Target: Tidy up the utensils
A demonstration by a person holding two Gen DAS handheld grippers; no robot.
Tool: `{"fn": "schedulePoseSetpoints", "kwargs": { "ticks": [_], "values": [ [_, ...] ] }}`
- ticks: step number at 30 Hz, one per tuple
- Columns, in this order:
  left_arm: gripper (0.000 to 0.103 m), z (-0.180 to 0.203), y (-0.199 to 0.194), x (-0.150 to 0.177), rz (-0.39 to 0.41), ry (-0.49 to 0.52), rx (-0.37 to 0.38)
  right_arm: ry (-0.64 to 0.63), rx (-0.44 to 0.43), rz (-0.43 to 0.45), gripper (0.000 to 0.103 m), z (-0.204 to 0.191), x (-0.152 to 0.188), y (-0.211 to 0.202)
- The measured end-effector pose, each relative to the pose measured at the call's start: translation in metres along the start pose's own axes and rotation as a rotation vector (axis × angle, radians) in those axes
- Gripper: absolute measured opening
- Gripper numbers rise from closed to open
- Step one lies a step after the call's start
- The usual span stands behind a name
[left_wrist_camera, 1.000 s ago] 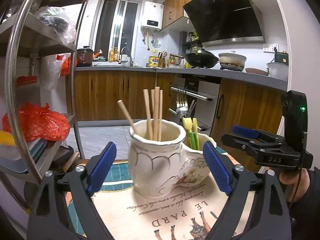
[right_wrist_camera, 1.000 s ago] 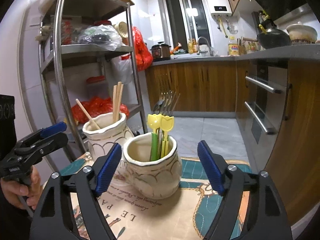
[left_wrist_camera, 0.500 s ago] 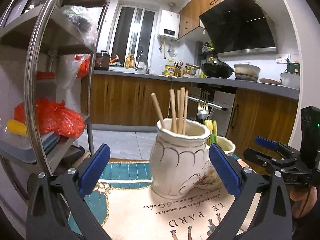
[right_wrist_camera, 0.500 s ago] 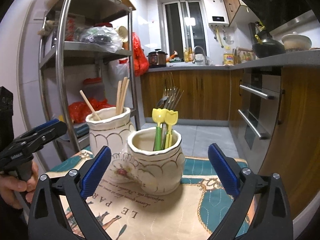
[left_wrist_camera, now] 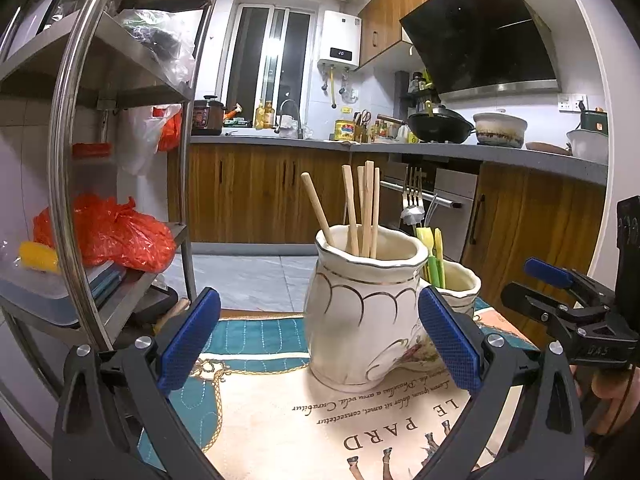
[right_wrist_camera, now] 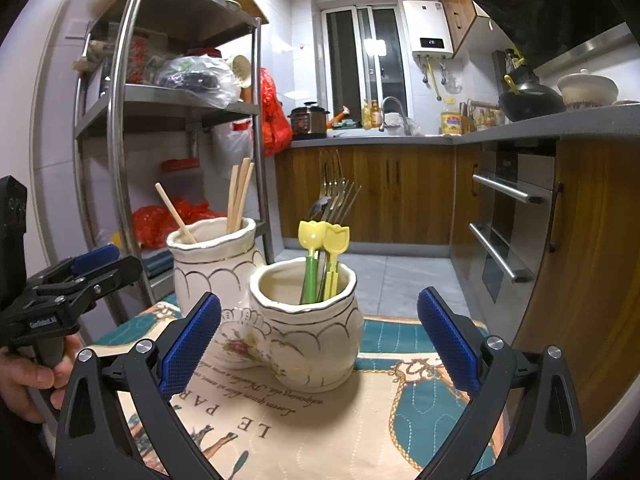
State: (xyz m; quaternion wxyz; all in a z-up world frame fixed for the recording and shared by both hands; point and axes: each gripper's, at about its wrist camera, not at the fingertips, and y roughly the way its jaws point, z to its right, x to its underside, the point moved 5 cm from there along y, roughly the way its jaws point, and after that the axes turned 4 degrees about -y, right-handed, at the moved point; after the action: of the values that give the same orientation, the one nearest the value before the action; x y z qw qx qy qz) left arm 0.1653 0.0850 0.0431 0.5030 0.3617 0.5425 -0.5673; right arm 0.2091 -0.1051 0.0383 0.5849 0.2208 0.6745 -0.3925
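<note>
While both grippers stand with fingers wide apart and hold nothing, the left gripper [left_wrist_camera: 320, 340] faces the taller jar [left_wrist_camera: 362, 312] of chopsticks [left_wrist_camera: 362, 210]; the right gripper [right_wrist_camera: 318, 340] faces the shorter jar [right_wrist_camera: 308, 320] of forks [right_wrist_camera: 338, 200]. The jars touch mid-mat [right_wrist_camera: 400, 420].
</note>
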Motion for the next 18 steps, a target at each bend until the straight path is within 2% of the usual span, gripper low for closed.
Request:
{"fn": "schedulePoseSetpoints", "kwargs": {
  "ticks": [18],
  "values": [
    [0.098,0.0003,-0.0006,0.0002,-0.001,0.003,0.000,0.000,0.000,-0.009,0.098,-0.0001,0.0005,0.0002]
  ]
}}
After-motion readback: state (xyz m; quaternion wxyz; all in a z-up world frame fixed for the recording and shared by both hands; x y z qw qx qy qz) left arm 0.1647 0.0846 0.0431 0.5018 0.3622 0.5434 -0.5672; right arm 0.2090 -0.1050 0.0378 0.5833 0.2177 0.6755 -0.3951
